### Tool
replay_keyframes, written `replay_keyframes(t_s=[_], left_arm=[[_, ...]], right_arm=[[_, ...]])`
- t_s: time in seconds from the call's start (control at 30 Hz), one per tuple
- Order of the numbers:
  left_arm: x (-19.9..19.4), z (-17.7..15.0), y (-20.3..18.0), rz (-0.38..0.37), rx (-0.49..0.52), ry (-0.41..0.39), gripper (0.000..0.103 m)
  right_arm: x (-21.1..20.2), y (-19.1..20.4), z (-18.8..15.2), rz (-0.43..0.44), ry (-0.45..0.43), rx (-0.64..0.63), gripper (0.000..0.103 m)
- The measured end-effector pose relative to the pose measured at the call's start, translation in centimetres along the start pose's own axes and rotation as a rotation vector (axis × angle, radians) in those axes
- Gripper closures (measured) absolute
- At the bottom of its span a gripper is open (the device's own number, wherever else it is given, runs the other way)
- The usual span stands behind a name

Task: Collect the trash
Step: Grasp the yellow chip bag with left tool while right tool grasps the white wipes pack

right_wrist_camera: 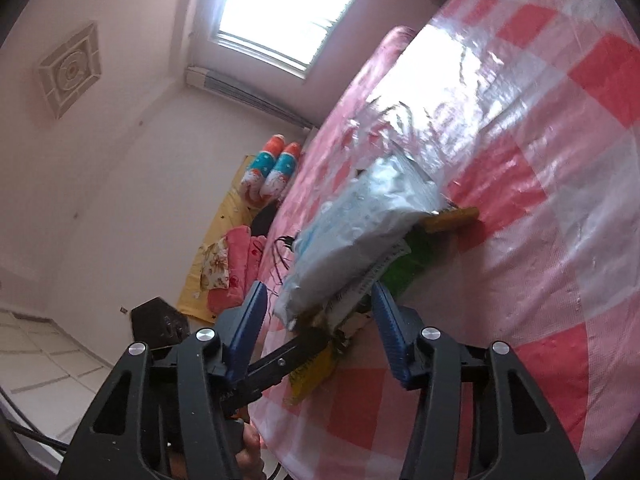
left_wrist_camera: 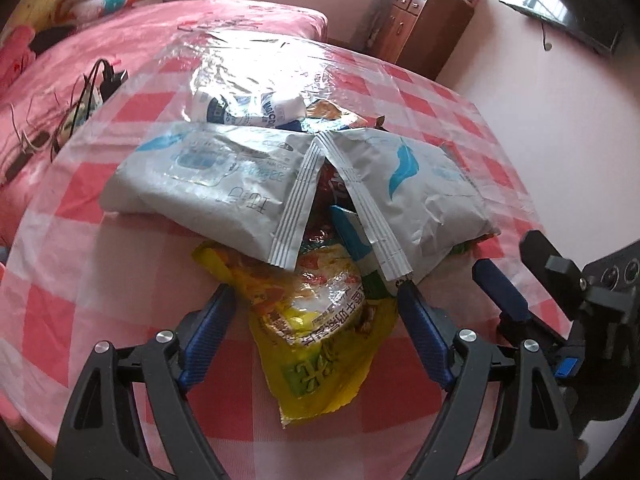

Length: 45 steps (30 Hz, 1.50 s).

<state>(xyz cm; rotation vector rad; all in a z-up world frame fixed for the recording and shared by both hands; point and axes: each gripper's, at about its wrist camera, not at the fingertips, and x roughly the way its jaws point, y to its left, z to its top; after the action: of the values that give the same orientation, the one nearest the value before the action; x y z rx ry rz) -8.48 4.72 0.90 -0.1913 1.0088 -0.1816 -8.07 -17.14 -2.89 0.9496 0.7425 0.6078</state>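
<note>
A heap of trash lies on a table with a red-and-white checked cover (left_wrist_camera: pixel 100 312). Two grey-white wipe packs (left_wrist_camera: pixel 200 176) (left_wrist_camera: pixel 424 192) meet in a V over a yellow snack wrapper (left_wrist_camera: pixel 320 344), and a crumpled white wrapper (left_wrist_camera: pixel 248 108) lies behind them. My left gripper (left_wrist_camera: pixel 314 292) is open and straddles the yellow wrapper; its right fingertip sits at the corner of the right-hand pack. My right gripper (right_wrist_camera: pixel 320 288) is open, with the end of that grey-white pack (right_wrist_camera: pixel 360 224) between its blue fingers (right_wrist_camera: pixel 252 320), which do not visibly press on it. In the left wrist view the right gripper (left_wrist_camera: pixel 508 256) sits just right of the pack.
Behind the table is a pink bed (left_wrist_camera: pixel 140 28) with a black charger and cables (left_wrist_camera: pixel 104 76) and rolled blankets (right_wrist_camera: pixel 272 168). A wooden cabinet (left_wrist_camera: pixel 420 28) and a wall screen (left_wrist_camera: pixel 568 12) stand at the back right. The table's near edge (right_wrist_camera: pixel 272 440) drops to tiled floor.
</note>
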Motion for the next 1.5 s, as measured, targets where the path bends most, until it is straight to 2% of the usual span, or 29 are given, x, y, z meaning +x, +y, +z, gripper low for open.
replay_keyframes(t_s=[0.07, 0.17, 0.2, 0.23, 0.33, 0.53, 0.67, 0.8, 0.87, 0.97, 1.17, 1.27, 1.33, 1.4, 1.5], left_arm=[[0.1, 0.0, 0.0, 0.01, 0.011, -0.011, 0.026], [-0.1, 0.1, 0.5, 0.019, 0.001, -0.025, 0.037], [-0.2, 0.2, 0.8, 0.025, -0.008, -0.029, 0.045], [-0.3, 0.1, 1.1, 0.02, -0.01, -0.031, 0.046], [-0.4, 0.2, 1.5, 0.004, -0.012, -0.035, 0.049], [-0.6, 0.0, 2.3, -0.03, -0.018, -0.042, 0.054], [-0.7, -0.1, 2.9, -0.059, -0.017, -0.047, 0.055], [-0.8, -0.4, 3.4, -0.086, -0.004, -0.051, 0.055], [-0.9, -0.5, 3.6, -0.093, 0.017, -0.052, 0.055], [-1.0, -0.5, 3.8, -0.107, 0.044, -0.051, 0.055], [-1.0, -0.6, 3.9, -0.119, 0.097, -0.054, 0.052], [-0.8, -0.6, 3.6, -0.106, 0.141, -0.066, 0.041], [-0.5, -0.5, 3.1, -0.092, 0.178, -0.066, 0.029], [-0.1, -0.3, 2.5, -0.054, 0.217, -0.066, 0.022], [0.3, -0.1, 2.3, -0.029, 0.229, -0.075, 0.022]], right_arm=[[-0.2, 0.0, 0.0, -0.005, -0.003, 0.004, 0.048], [-0.5, 0.4, -0.1, -0.029, 0.008, 0.009, 0.046], [-0.6, 0.5, 0.0, -0.035, 0.005, 0.014, 0.044], [-0.7, 0.6, 0.2, -0.04, -0.002, 0.016, 0.04], [-1.0, 1.1, 1.3, -0.073, -0.032, 0.001, 0.034], [0.0, 1.1, 2.1, -0.108, -0.019, 0.01, 0.032], [0.8, 1.9, 2.4, -0.118, -0.026, -0.004, 0.022], [1.6, 2.2, 2.4, -0.139, -0.043, -0.023, 0.019], [2.3, 2.6, 2.6, -0.149, -0.048, -0.036, 0.013], [3.7, 3.3, 2.7, -0.194, -0.042, -0.073, 0.009], [6.4, 4.8, 1.7, -0.298, 0.006, -0.151, 0.007], [7.3, 5.2, 1.7, -0.341, 0.026, -0.18, 0.007], [7.8, 5.5, 1.9, -0.361, 0.036, -0.193, 0.007], [8.6, 5.9, 2.1, -0.391, 0.045, -0.224, 0.007], [9.7, 6.0, 2.0, -0.425, 0.076, -0.251, 0.007]])
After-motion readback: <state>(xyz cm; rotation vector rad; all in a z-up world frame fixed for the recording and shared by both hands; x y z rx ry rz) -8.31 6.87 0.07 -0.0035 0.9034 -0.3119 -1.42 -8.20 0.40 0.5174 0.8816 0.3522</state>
